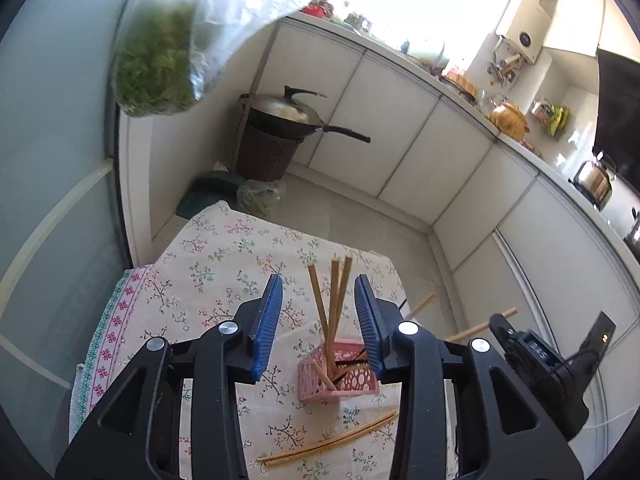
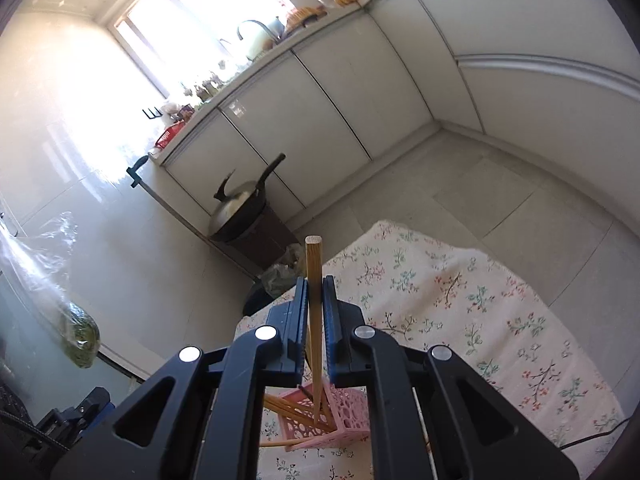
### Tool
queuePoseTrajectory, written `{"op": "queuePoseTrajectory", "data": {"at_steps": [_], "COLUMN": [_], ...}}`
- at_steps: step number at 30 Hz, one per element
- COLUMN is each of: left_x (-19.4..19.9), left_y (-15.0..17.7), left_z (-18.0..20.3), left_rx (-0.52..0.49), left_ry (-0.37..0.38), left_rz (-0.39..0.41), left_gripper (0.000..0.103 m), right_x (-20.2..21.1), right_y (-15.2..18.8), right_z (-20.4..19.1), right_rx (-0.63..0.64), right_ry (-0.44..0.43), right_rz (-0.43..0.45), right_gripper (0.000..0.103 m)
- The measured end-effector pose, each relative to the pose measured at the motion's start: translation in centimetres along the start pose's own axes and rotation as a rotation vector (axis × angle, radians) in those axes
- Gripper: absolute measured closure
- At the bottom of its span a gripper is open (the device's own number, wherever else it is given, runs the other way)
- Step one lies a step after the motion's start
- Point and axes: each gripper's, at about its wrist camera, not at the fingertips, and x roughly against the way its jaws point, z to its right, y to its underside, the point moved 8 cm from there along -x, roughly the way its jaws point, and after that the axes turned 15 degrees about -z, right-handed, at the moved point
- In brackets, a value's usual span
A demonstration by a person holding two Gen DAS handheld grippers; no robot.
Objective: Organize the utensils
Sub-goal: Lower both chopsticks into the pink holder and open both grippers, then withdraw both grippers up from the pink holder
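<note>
A pink lattice basket (image 1: 352,384) stands on the floral-clothed table (image 1: 216,264). Three wooden chopsticks (image 1: 334,304) stand upright in it. My left gripper (image 1: 319,280) is open, its blue pads on either side of those sticks without touching them. Two more chopsticks (image 1: 328,442) lie flat on the cloth in front of the basket. My right gripper (image 2: 315,282) is shut on one upright chopstick (image 2: 314,264), whose lower end reaches into the basket (image 2: 348,416). Other sticks (image 2: 280,404) lean in the basket. The right gripper's body (image 1: 532,356) shows at the right in the left wrist view.
A lidded wok (image 1: 288,114) sits on a brown stand on the floor beyond the table. A plastic bag of greens (image 1: 156,68) hangs at the upper left by a glass door. White cabinets (image 2: 312,112) line the walls. The table's far edge (image 2: 404,226) drops to tiled floor.
</note>
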Motion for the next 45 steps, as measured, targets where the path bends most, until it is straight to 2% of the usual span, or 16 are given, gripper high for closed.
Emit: {"op": "queuePoseTrajectory", "data": {"at_steps": [4,8,13,15,20,22,26,31,33,36,41,45], "left_x": [-0.1,0.4,1.2,1.3,1.5,1.3,0.9,0.3,0.0,-0.6,-1.3,-2.0], "left_y": [0.6,1.5,2.7,3.4,4.7,5.3,6.4,7.8,8.4,9.3,10.5,11.5], "left_z": [1.4,3.0,4.9,5.4,5.8,5.6,5.8,6.1,6.2,6.2,6.2,6.3], "left_rx": [-0.060,-0.122,-0.202,-0.231,-0.276,-0.284,-0.307,-0.348,-0.359,-0.382,-0.415,-0.431], "left_ry": [-0.008,-0.012,-0.058,-0.086,-0.131,-0.141,-0.158,-0.175,-0.181,-0.190,-0.204,-0.201], "left_rz": [0.005,0.022,0.062,0.071,0.088,0.083,0.072,0.049,0.037,0.014,-0.012,-0.041], "left_gripper": [0.065,0.060,0.055,0.052,0.042,0.040,0.036,0.030,0.027,0.023,0.020,0.014], "right_x": [-0.1,2.1,4.4,5.5,8.5,9.2,10.2,10.8,11.1,11.6,12.7,13.8], "right_y": [0.4,1.1,3.1,4.0,6.1,6.5,7.8,8.9,9.2,9.4,10.4,11.4], "right_z": [-0.7,-2.5,-3.8,-4.2,-5.0,-4.9,-3.9,-2.7,-2.1,-1.3,0.3,1.9], "right_rx": [0.050,0.159,0.295,0.335,0.445,0.462,0.480,0.504,0.495,0.481,0.481,0.467], "right_ry": [0.020,0.054,0.147,0.168,0.248,0.274,0.339,0.409,0.423,0.445,0.480,0.512], "right_rz": [0.001,0.034,0.052,0.064,0.114,0.119,0.113,0.118,0.117,0.116,0.105,0.093], "right_gripper": [0.092,0.087,0.080,0.070,0.063,0.062,0.051,0.041,0.030,0.022,0.014,0.012]}}
